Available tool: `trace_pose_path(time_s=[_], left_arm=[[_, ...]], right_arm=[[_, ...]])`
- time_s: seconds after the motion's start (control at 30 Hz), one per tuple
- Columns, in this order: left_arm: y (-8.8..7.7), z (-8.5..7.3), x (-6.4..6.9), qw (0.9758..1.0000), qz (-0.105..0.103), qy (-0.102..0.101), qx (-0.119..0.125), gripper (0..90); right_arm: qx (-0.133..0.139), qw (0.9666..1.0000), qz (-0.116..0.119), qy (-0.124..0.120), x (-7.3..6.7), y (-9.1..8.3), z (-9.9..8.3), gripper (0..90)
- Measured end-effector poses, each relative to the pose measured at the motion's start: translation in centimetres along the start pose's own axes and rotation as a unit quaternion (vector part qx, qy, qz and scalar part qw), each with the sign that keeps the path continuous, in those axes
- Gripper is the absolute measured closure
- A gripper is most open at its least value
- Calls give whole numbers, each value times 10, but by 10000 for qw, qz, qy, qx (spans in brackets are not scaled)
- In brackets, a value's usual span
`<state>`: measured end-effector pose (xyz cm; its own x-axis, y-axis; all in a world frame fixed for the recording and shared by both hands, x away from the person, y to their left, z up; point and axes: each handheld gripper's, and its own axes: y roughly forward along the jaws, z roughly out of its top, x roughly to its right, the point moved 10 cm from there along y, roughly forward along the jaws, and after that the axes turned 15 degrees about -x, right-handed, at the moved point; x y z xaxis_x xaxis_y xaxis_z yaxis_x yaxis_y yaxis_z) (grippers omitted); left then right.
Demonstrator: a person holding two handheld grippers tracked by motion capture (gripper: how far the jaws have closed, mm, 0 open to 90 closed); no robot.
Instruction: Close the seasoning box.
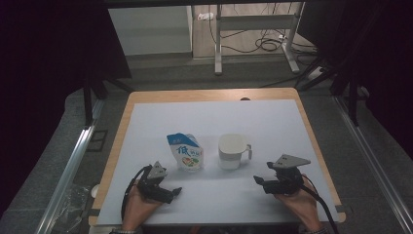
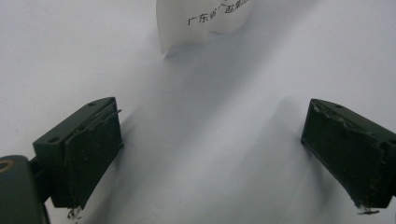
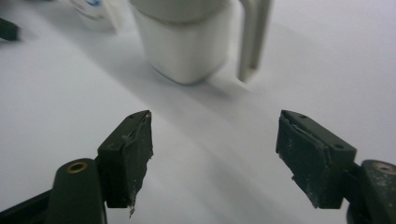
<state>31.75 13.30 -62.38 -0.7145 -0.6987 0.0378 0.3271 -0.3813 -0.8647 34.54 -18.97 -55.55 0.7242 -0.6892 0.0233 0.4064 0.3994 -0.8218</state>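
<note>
Both grippers sit low and wide open, left gripper empty short of the milk pouch, right gripper empty near the white cup. Pouch and cup stand side by side mid-table, ungrasped; any pouring looks still ahead.

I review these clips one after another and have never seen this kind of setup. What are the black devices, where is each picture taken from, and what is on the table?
A person sits at a table covered in white and holds a hand-held two-jaw tool in each hand: the left gripper and the right gripper. The high view looks down from above the person's side. The other two pictures come from cameras riding on each tool, looking along its black jaws. On the table stand a blue-and-white pouch and a white mug with its handle toward the right gripper. Both tools have their jaws apart with nothing between them; the pouch lies ahead of the left one, the mug ahead of the right.
</note>
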Motion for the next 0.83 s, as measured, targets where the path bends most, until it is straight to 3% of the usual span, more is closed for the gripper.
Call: trace_pose_path(time_s=[0.13, 0.23, 0.43, 0.5, 0.83], left_arm=[[0, 0, 0, 10000, 1, 0, 0, 51], [0, 0, 0, 10000, 2, -2, 2, 51], [0, 0, 0, 10000, 4, -3, 2, 51], [0, 0, 0, 10000, 4, -5, 2, 51], [0, 0, 0, 10000, -6, -28, 7, 51]], right_arm=[[-64, 9999, -67, 143, 8, 2, -9, 249], [-212, 9991, -290, 216, 18, 8, -22, 228], [-354, 9979, -396, 381, 29, 18, -38, 200], [-447, 9972, -416, 435, 31, 23, -43, 171], [-338, 9977, -435, 407, 31, 25, -45, 167]])
